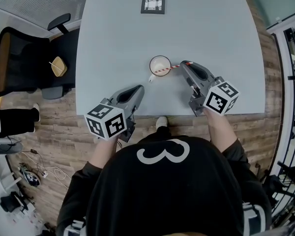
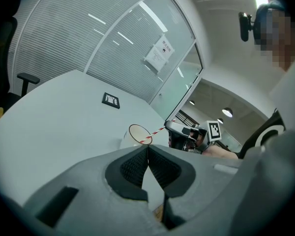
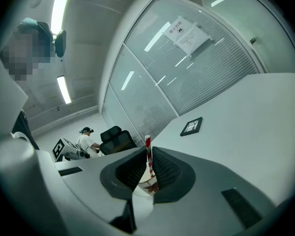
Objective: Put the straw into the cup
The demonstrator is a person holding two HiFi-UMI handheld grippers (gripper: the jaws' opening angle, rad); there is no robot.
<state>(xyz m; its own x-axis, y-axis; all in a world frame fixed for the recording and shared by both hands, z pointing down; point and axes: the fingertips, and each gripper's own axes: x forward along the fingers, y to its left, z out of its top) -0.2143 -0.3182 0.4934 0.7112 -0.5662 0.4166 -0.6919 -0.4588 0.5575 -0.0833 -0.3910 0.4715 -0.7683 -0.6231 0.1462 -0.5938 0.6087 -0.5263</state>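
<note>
A white cup point(image 1: 160, 64) stands on the pale grey table point(image 1: 113, 43), near its front edge. A red-and-white striped straw point(image 1: 168, 69) slants from inside the cup over its right rim. My right gripper point(image 1: 185, 64) is shut on the straw's upper end, just right of the cup. In the right gripper view the straw point(image 3: 148, 149) stands pinched between the pads, with the cup point(image 3: 148, 185) below them. My left gripper point(image 1: 139, 89) hovers below and left of the cup, shut on nothing. In the left gripper view its pads point(image 2: 137, 163) meet at the tips, with the cup point(image 2: 136, 134) and straw point(image 2: 157, 131) beyond.
A small black-framed marker card point(image 1: 153, 3) lies at the far side of the table. A black office chair point(image 1: 19, 58) stands left of the table on the wooden floor. The table's front edge point(image 1: 162, 116) runs just under both grippers.
</note>
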